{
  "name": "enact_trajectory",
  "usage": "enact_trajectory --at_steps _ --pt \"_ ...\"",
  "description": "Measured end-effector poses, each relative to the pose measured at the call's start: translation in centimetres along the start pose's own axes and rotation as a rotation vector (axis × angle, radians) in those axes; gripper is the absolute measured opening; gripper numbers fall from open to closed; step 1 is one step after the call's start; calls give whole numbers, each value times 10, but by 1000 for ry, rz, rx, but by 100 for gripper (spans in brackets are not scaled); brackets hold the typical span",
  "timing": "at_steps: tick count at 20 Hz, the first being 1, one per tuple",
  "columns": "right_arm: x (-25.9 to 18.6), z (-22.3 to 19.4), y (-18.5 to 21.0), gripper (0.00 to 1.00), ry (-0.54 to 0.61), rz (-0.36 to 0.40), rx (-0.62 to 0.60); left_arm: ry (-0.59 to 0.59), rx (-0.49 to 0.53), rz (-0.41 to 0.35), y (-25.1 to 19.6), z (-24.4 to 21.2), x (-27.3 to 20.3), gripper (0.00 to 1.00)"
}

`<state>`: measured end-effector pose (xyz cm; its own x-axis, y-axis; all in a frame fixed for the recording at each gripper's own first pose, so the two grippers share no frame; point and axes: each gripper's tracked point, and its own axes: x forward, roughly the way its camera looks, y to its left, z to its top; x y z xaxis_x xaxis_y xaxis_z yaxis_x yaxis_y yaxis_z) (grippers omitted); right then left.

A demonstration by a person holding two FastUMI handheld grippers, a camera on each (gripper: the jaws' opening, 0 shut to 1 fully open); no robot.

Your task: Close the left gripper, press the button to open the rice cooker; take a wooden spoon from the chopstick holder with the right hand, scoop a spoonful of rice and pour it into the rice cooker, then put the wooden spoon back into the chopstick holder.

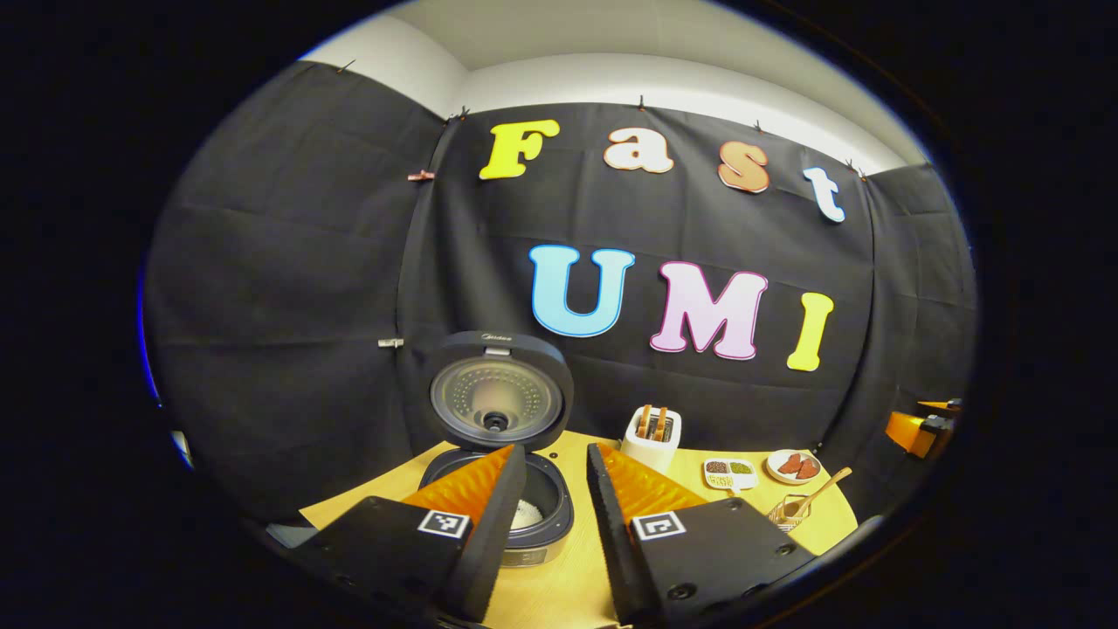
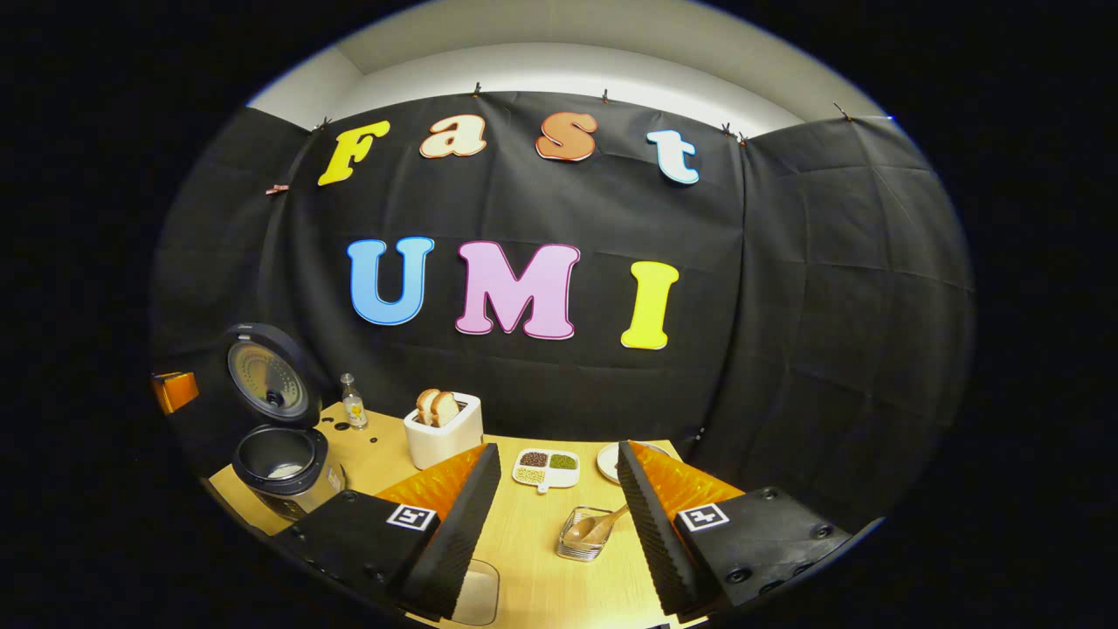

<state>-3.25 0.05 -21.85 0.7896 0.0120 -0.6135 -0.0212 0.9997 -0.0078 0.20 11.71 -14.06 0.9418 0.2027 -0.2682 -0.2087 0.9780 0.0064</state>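
Observation:
The rice cooker [image 1: 541, 524] stands open with its lid [image 1: 500, 400] upright and some white rice in the pot. My left gripper [image 1: 556, 489] hovers open just in front of it, empty. In the right gripper view the cooker [image 2: 284, 467] is at the far left. The wooden spoon [image 2: 601, 522] leans in the small chopstick holder [image 2: 583, 540], just ahead of and between my fingers. My right gripper [image 2: 559, 498] is open and holds nothing. From the left gripper view the spoon [image 1: 823, 491] and holder [image 1: 789, 512] sit at the table's right edge.
On the wooden table [image 2: 524, 550] stand a white toaster [image 2: 444, 430] with bread, a divided dish of grains [image 2: 547, 468], a small plate [image 2: 607, 461] and a little bottle [image 2: 353, 402]. A clear container [image 2: 476, 594] lies at the near edge.

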Motion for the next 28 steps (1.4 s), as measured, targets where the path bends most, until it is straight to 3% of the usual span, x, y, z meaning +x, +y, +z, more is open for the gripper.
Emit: enact_trajectory --at_steps 4,7,14,21,23,25,26,27,28 --pt "32 -30 -30 86 43 35 34 -5 32 60 -26 4 -16 64" --pt "54 -57 -51 86 81 44 75 -7 33 109 -38 4 -27 66" --pt "98 -139 -87 84 211 12 197 -3 84 147 -59 5 -46 76" --pt "154 -220 -103 86 353 -45 346 87 133 174 -58 -8 -62 76" --pt "173 -224 -107 83 344 -57 378 104 133 182 -57 -11 -65 75" --pt "186 -226 -105 75 347 -54 413 118 138 187 -57 -14 -67 76" --pt "190 -232 -100 57 362 -45 426 121 140 190 -55 -14 -68 76" --pt "193 -237 -95 61 381 -33 438 123 139 191 -56 -15 -68 76" --pt "196 -240 -93 58 390 -32 447 125 138 193 -56 -14 -68 76"
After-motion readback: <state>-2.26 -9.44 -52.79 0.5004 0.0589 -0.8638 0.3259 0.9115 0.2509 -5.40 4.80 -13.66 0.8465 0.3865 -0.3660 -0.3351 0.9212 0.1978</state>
